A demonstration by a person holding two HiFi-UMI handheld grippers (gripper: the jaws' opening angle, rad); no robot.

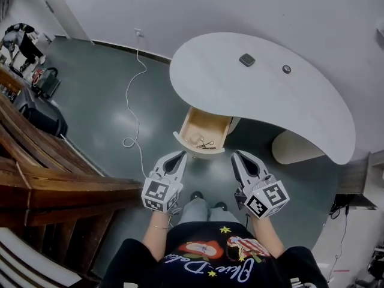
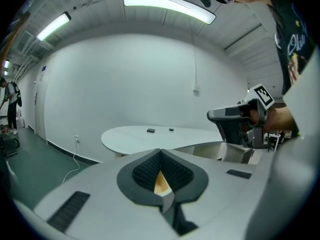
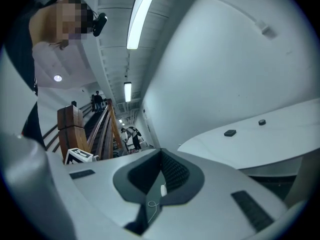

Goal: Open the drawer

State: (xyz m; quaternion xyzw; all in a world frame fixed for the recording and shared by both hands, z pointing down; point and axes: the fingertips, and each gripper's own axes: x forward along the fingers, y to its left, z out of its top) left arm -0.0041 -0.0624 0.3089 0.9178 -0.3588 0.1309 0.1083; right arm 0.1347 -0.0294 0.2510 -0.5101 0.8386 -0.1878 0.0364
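Pale-wood drawer [image 1: 203, 134]: open; your left gripper [image 1: 179, 156], right gripper [image 1: 237, 156]: jaws closed, empty, held clear since pulling looks done.

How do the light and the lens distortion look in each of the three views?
Head view: even, soft light, a pale sheen on the floor left of the open drawer, straight lines bowed. Left gripper view: strong fisheye, dark corners, the ceiling lamp washed out. Right gripper view: same fisheye, its light strip glaring.
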